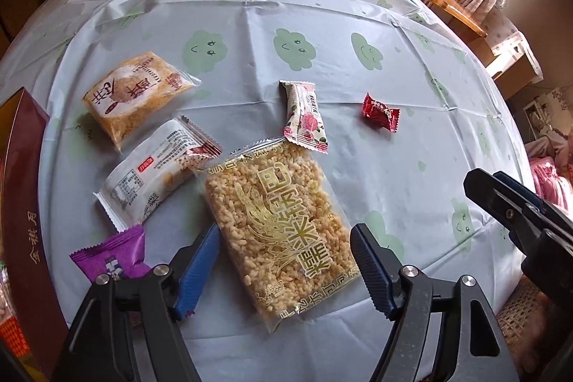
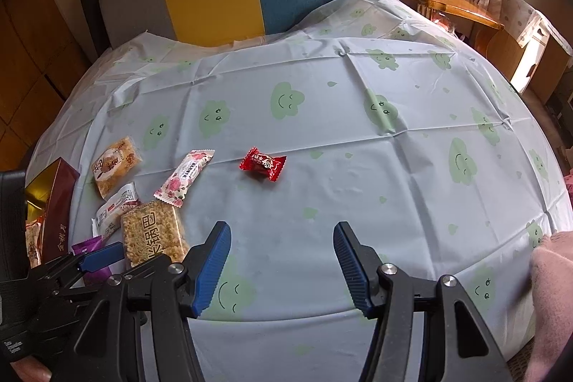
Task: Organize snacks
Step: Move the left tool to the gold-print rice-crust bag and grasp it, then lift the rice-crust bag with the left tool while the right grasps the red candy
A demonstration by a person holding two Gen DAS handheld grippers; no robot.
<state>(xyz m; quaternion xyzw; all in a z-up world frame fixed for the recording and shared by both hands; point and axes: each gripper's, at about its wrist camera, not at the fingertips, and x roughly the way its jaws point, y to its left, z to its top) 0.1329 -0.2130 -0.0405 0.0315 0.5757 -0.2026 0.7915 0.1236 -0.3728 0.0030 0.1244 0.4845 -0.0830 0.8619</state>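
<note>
Along the left edge of the left wrist view sits a dark red box (image 1: 27, 203) with gold characters, lying on a table covered by a pale blue cloth (image 1: 394, 167) printed with green clouds. Next right, lower left, a purple packet (image 1: 111, 256) lies partly behind the left finger of the left gripper (image 1: 286, 269). Above it, a white packet (image 1: 154, 174), and further up an orange packet (image 1: 136, 92), both tilted. Center frame, a clear rice cracker bag (image 1: 283, 224) lies flat between the left gripper's blue pads; jaws wide, released, pads not pressing the bag. A pink-and-white bar (image 1: 304, 117) just above it touches or overlaps the bag's top edge. Right of that, a red candy (image 1: 379, 111) lies alone, well apart from the rest. Far right, the right gripper (image 1: 508, 206) shows partly. Right wrist view: the snack cluster sits at the left edge, red candy (image 2: 263, 163) center, and the right gripper (image 2: 283, 264) stands parted over bare cloth, holding nothing. Lower right corner, a pink sleeve (image 2: 551, 292).
</note>
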